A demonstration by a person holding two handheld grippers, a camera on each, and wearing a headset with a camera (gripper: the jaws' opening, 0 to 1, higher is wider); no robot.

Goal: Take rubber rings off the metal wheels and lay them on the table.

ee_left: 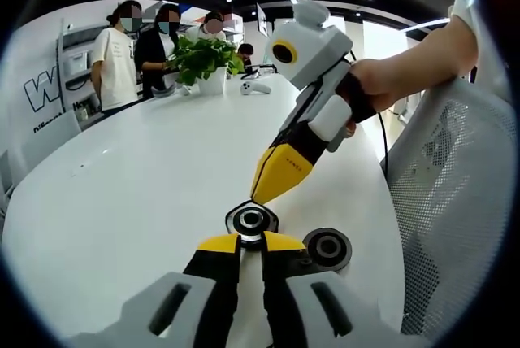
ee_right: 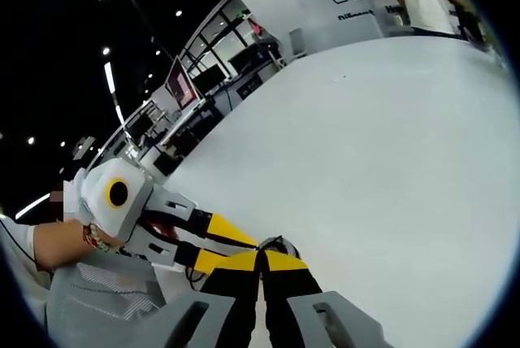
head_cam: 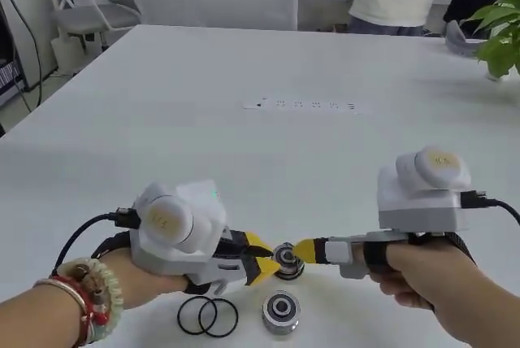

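Wheel (head_cam: pixel 287 257) half hidden between left gripper (head_cam: pixel 268 263) and right gripper (head_cam: pixel 302 250), jaws clamped on it.

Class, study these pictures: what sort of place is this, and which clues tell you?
Probably an open-plan office: a long white meeting table, a mesh office chair beside it, a potted plant, and desks with monitors behind.

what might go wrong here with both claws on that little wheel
1. The left claw and right claw meet tip to tip at the small silver metal wheel. With so narrow a hold it may slip or spring away under the pull.
2. The second silver metal wheel and two loose black rubber rings lie close by the claws, near the edge of the white table. A jerk could knock them off.
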